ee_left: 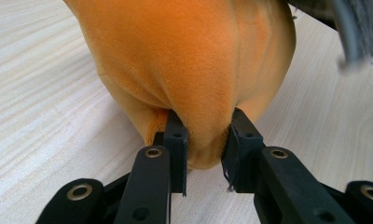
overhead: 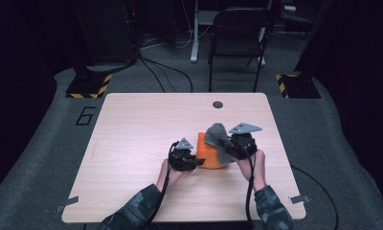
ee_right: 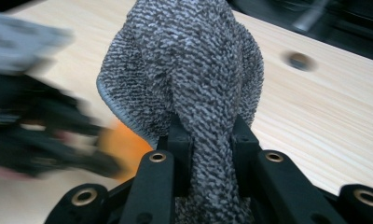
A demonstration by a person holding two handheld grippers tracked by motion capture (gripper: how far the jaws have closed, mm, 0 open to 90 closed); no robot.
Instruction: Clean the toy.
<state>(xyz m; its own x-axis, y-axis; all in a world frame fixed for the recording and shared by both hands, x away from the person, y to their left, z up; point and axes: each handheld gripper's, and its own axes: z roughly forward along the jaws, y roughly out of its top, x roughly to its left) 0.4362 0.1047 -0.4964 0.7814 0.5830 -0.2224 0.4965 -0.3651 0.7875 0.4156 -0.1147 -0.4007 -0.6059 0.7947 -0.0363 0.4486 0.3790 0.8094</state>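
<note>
Your left gripper (ee_left: 203, 140) has its jaws clamped on a fold at the near end of the orange cloth (ee_left: 189, 60), which bulges up just ahead of them and rests on the worktop (ee_left: 40, 93). Your right gripper (ee_right: 211, 140) has its jaws pinched tight on a bunch of the grey knobbly cloth (ee_right: 194, 60), which stands up past the jaw tips, lifted off the wood.

Judging by this, both cloths are grasped and the grey one is partly drawn off the orange one; parting them fully, or laying either flat, looks still undone.

In the high view the grey cloth (overhead: 217, 136) overlaps the orange mound (overhead: 209, 152), so you can't tell where they touch. The far gripper beyond your right jaws is blurred.
</note>
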